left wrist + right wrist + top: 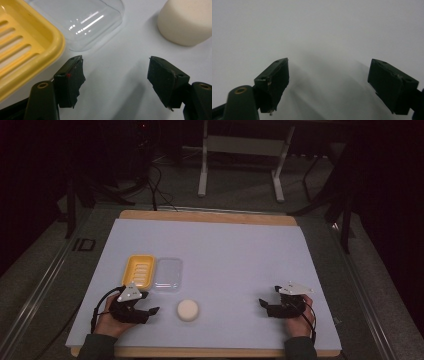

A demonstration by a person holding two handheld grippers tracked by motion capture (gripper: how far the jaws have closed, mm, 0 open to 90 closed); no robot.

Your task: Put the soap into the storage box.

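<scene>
A yellow slatted soap dish (139, 270) lies on the white board, with its clear plastic lid (167, 274) beside it on the right. A round cream soap bar (188, 310) rests nearer the front edge. My left gripper (148, 303) stands open just left of the soap and below the dish, nothing between its jaws. In the left gripper view the dish (22, 47), the lid (82, 22) and the soap (186, 21) lie ahead of the gripper (116, 75). My right gripper (269, 297) is open over bare board at the front right, and is seen again (329, 82).
The white board (225, 255) covers a wooden table whose edge shows at the back (205, 216). Beyond it stand the legs of a desk frame (202, 180) and loose cables on the floor. Bare board lies between the soap and my right gripper.
</scene>
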